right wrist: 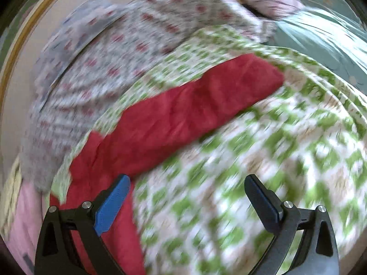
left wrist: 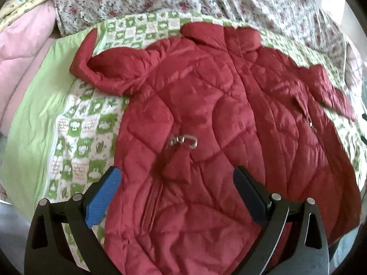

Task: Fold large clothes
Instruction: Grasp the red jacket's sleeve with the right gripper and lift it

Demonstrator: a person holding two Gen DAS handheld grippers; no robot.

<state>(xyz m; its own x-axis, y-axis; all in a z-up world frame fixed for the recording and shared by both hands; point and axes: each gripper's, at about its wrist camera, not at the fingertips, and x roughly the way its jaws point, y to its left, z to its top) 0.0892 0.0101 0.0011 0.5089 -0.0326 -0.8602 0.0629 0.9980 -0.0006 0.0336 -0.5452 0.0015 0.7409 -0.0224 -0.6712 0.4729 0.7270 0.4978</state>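
Jacket [left wrist: 218, 126] flat on quilt [left wrist: 87, 119], jaws apart.

Both views: soft diffuse daylight, fairly bright, no hard shadows. Left wrist mostly sharp in center; faint sheen on red jacket [left wrist: 206, 119], slight smear toward right edge. Right wrist heavy motion blur, checked quilt [right wrist: 252, 183] pattern streaked, floral sheet [right wrist: 103, 57] smeared too; only gripper frame sharp. Strong fisheye barrel distortion + dark vignette in corners on both.
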